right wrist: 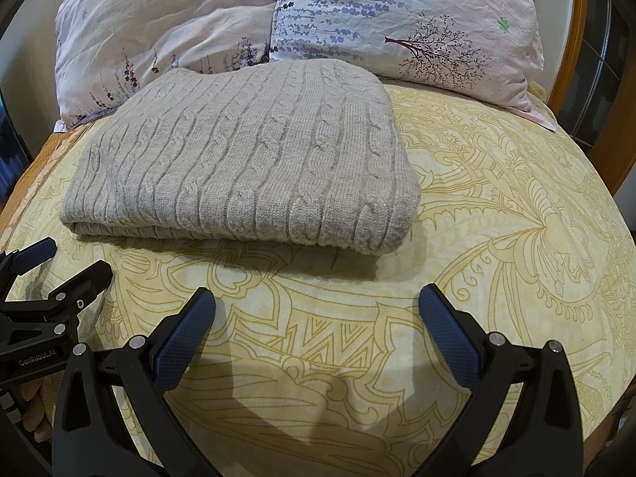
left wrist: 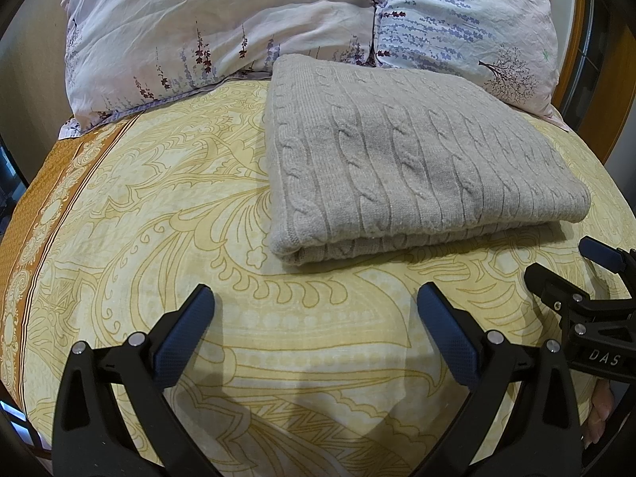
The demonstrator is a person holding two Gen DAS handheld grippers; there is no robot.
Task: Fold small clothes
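Note:
A grey cable-knit sweater (left wrist: 413,159) lies folded into a thick rectangle on the yellow patterned bedsheet (left wrist: 159,206); it also shows in the right wrist view (right wrist: 246,167). My left gripper (left wrist: 316,302) is open and empty, hovering over the sheet just in front of the sweater's near edge. My right gripper (right wrist: 317,304) is open and empty, in front of the sweater's near right corner. Each gripper shows in the other's view: the right gripper at the right edge (left wrist: 564,262) and the left gripper at the left edge (right wrist: 67,258).
Two floral pillows (left wrist: 222,28) (left wrist: 469,20) lean at the head of the bed behind the sweater. An orange band of the sheet (left wrist: 43,206) runs along the left bed edge. A wooden headboard (right wrist: 572,39) rises at the far right.

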